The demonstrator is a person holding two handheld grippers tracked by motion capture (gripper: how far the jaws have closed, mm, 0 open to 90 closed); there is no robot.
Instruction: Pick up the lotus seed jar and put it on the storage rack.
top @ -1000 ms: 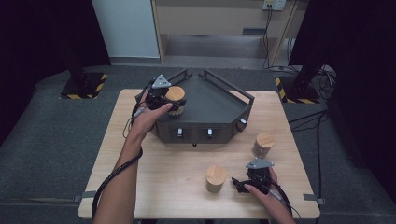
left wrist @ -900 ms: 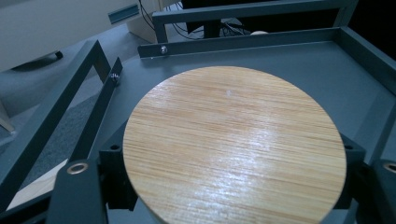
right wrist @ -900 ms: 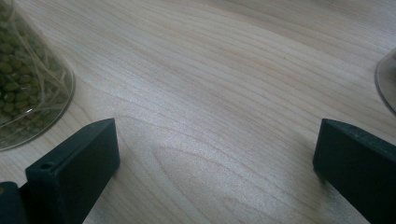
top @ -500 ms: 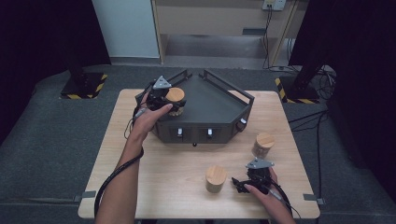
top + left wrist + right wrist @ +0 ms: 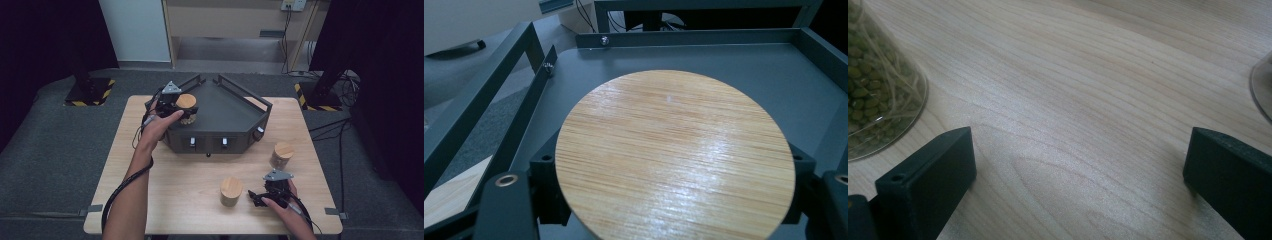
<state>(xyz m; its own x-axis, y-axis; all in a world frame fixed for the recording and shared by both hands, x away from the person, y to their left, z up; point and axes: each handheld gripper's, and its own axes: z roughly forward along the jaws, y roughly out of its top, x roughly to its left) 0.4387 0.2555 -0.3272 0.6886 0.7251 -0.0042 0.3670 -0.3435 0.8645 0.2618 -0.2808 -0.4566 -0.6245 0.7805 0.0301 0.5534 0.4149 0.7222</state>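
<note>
Nearest the person, the right gripper [image 5: 257, 197] rests on the wooden table [image 5: 165, 200] with its jaws wide open and nothing between them, just beside a glass jar with a round wooden lid [image 5: 231, 189] that holds green beans. A second jar with a wooden lid [image 5: 282, 153] stands a bit farther back on the right. Farther off, the left gripper [image 5: 181, 110] has its jaws shut around a third lidded jar [image 5: 186, 104], at the left corner of the dark grey metal tray [image 5: 230, 107] with low rails.
</note>
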